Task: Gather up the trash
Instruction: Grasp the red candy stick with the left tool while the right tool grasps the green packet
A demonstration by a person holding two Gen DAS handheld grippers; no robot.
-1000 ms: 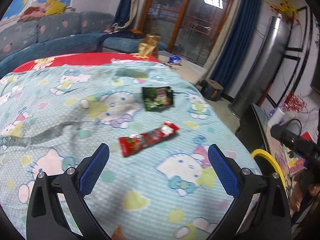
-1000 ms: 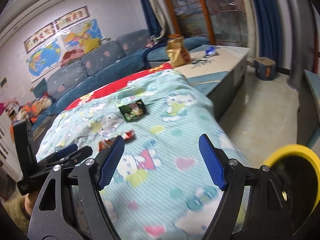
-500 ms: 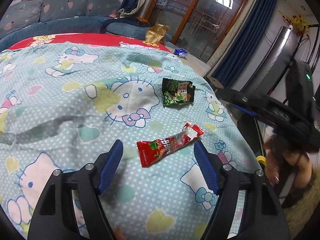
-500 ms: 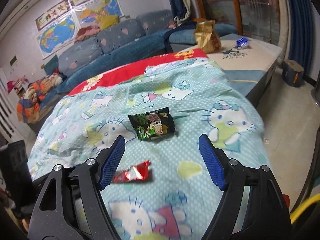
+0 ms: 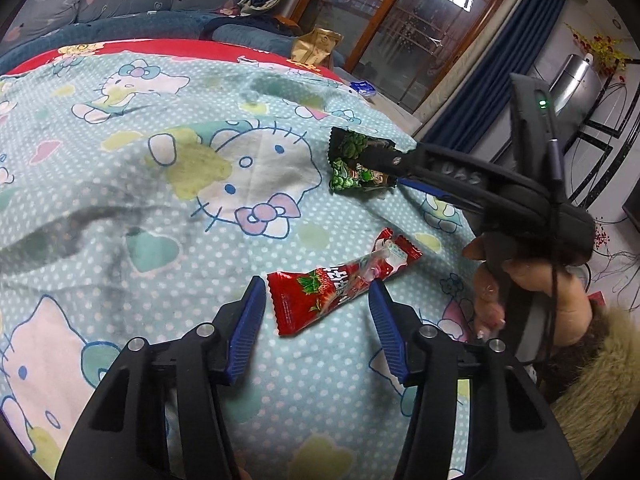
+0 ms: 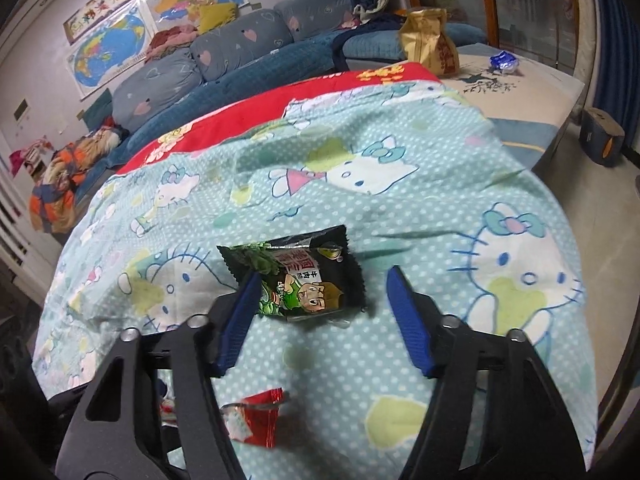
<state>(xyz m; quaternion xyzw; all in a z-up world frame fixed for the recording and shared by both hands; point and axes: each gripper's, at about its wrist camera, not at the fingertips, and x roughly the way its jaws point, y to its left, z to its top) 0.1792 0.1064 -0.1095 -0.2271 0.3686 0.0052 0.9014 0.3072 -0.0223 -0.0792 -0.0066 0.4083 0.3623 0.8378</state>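
Note:
A red strawberry snack wrapper (image 5: 340, 284) lies on the blue cartoon-cat bedsheet (image 5: 160, 200). My left gripper (image 5: 316, 288) is open, its blue fingers on either side of the wrapper's near end. A dark green snack packet (image 6: 300, 276) lies further along the sheet. My right gripper (image 6: 324, 284) is open and straddles it, the left finger over the packet's edge. The left wrist view shows the packet (image 5: 352, 160) with the right gripper's fingers (image 5: 384, 160) over it. The red wrapper (image 6: 256, 416) shows low in the right wrist view.
A blue sofa (image 6: 224, 52) runs behind the bed. A brown paper bag (image 6: 430, 42) and a small blue packet (image 6: 504, 60) sit on a low platform at the back right. The bed's right edge drops to the floor (image 6: 600, 200).
Both grippers have moved forward and down: the left one onto the red wrapper, the right one onto the green packet. The left jaws have narrowed somewhat.

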